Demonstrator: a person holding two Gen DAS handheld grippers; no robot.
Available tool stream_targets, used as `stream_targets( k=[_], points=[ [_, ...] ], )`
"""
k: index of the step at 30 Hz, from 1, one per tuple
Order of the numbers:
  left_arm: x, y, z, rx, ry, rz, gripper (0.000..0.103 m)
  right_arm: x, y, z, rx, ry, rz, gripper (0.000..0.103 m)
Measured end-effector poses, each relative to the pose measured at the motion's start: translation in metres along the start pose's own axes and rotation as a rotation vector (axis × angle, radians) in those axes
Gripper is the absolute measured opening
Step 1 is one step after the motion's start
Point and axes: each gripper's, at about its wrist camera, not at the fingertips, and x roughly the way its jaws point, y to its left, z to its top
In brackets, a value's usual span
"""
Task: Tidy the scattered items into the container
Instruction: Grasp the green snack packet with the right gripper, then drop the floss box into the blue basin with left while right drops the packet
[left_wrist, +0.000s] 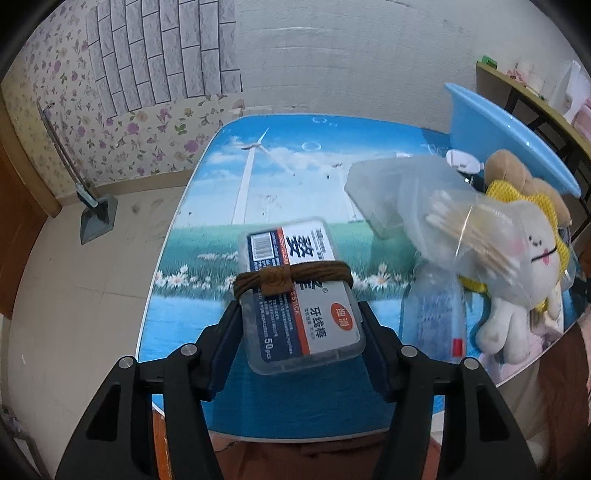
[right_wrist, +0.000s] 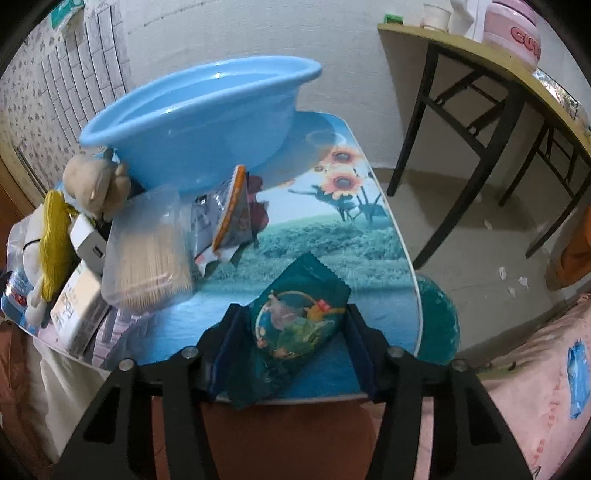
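My left gripper (left_wrist: 299, 306) is shut on a clear floss-pick box (left_wrist: 306, 317) with a brown hair tie (left_wrist: 291, 278) wrapped round it, held above the printed table (left_wrist: 288, 177). My right gripper (right_wrist: 293, 308) is shut on a teal snack packet (right_wrist: 299, 314) at the table's near edge. The blue basin (right_wrist: 199, 110) stands at the back of the table; in the left wrist view the basin (left_wrist: 498, 129) is far right. Beside it are piled a clear toothpick box (right_wrist: 147, 258), a white-and-yellow plush (left_wrist: 524, 266), a brown plush (right_wrist: 96, 181) and an orange-edged bag (right_wrist: 232, 210).
A water bottle (left_wrist: 436, 314), a white charger (right_wrist: 88, 243) and a white carton (right_wrist: 77, 306) lie in the pile. A black-legged side table (right_wrist: 480, 55) with jars stands to the right, a teal stool (right_wrist: 439, 325) near the table's corner, a dustpan (left_wrist: 96, 218) on the floor at left.
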Motion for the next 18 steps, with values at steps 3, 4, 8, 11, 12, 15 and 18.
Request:
stream_targets(
  k=[3, 4, 8, 11, 12, 15, 18],
  points=[
    [0.0, -0.001, 0.001, -0.002, -0.007, 0.001, 0.061, 0.002, 0.005, 0.001, -0.019, -0.028, 0.02, 0.046],
    [0.002, -0.001, 0.002, -0.006, -0.011, 0.0, 0.064, 0.002, 0.008, 0.001, -0.029, -0.037, 0.027, 0.045],
    [0.008, -0.001, 0.005, -0.003, -0.045, 0.007, 0.075, 0.002, 0.013, 0.003, -0.03, -0.051, 0.061, 0.039],
    [0.007, -0.002, 0.009, -0.008, -0.06, 0.008, 0.058, 0.0, 0.016, 0.005, -0.038, -0.052, 0.114, 0.008],
    [0.007, -0.002, 0.011, -0.013, -0.057, -0.003, 0.058, -0.002, 0.016, 0.006, -0.037, -0.059, 0.117, 0.008],
    [0.003, -0.001, 0.009, -0.022, -0.067, -0.03, 0.058, -0.014, 0.016, 0.009, -0.045, -0.103, 0.115, 0.008],
    [-0.01, -0.003, 0.011, -0.019, -0.096, -0.017, 0.058, -0.023, 0.01, 0.013, -0.02, -0.13, 0.132, 0.008]
  ],
)
